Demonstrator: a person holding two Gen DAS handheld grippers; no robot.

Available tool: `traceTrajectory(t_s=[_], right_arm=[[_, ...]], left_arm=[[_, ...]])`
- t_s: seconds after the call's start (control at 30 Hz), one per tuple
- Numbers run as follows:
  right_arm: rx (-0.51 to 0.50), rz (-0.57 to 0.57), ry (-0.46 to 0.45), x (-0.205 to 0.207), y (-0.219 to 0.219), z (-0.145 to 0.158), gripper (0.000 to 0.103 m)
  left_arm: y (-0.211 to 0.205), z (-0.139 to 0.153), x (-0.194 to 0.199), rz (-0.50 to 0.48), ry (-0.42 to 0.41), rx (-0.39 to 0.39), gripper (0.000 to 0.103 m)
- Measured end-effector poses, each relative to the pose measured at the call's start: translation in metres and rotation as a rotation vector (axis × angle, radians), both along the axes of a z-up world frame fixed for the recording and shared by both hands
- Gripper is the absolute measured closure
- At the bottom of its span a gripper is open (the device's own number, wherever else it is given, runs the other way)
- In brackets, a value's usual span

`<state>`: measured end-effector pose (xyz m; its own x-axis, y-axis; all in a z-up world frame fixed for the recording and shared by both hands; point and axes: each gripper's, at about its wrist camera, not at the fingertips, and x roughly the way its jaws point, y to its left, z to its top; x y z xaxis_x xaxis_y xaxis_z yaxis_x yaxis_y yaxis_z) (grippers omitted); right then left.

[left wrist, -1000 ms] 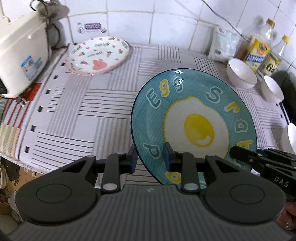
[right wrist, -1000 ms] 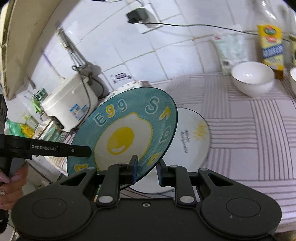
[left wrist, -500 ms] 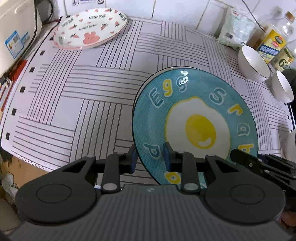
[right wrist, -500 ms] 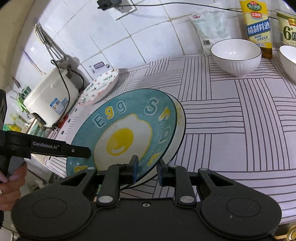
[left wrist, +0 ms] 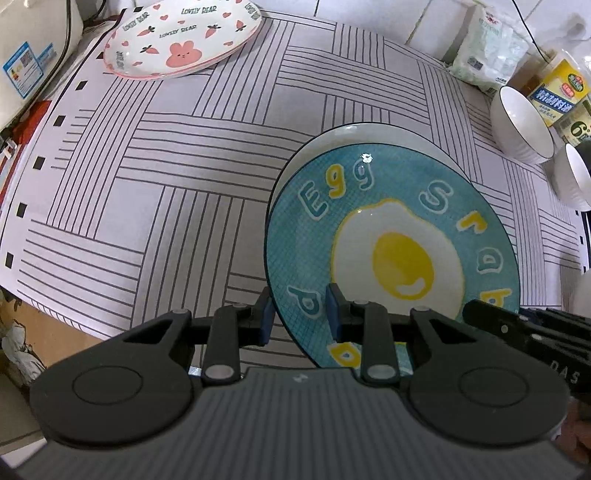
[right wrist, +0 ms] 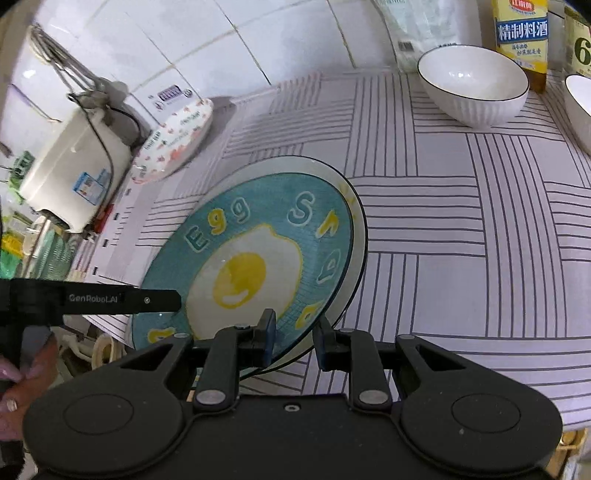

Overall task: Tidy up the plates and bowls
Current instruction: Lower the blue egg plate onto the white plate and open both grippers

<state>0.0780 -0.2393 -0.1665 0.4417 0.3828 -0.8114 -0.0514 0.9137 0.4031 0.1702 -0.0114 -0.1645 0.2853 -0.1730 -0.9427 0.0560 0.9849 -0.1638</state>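
A teal plate (left wrist: 391, 236) printed with a fried egg is held by both grippers at its near rim. My left gripper (left wrist: 297, 314) is shut on that rim, and my right gripper (right wrist: 293, 336) is shut on the teal plate (right wrist: 258, 258) further along it. Just under it lies a white plate (left wrist: 369, 133), of which only the far rim (right wrist: 354, 206) shows. A pink rabbit plate (left wrist: 181, 40) lies at the far left, also seen as the pink plate (right wrist: 173, 144) beside the cooker. Two white bowls (left wrist: 521, 125) (left wrist: 570, 177) stand at the right.
A white rice cooker (right wrist: 70, 177) stands at the left edge of the striped cloth (left wrist: 155, 206). Sauce bottles (right wrist: 521, 33) and a plastic bag (left wrist: 484, 48) line the tiled wall behind the bowls. A person's hand (right wrist: 22, 373) holds the left gripper's handle.
Both grippers have brought the teal plate down and forward over the white plate, so that only the white plate's far rim still shows.
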Motion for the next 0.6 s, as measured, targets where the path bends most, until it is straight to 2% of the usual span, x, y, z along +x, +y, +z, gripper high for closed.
traceTrajectory(t_s=[0.17,0.37,0.53,0.6], right_arm=[[-0.078,0.012,0.021,0.005,0.009,0.005,0.070],[-0.233,0.052,0.004,0.004,0.032,0.011,0.059],[-0.339,0.068,0.006,0.005,0.043,0.006,0.057],[-0.332,0.063,0.011,0.003,0.041,0.000,0.058]], left_arm=[[-0.003,0.000,0.002,-0.018,0.005,0.002,0.076],[-0.006,-0.002,0.002,-0.037,0.015,0.021,0.076],[-0.015,-0.004,-0.002,-0.082,0.008,0.082,0.076],[-0.015,-0.007,-0.003,-0.081,0.010,0.080,0.076]])
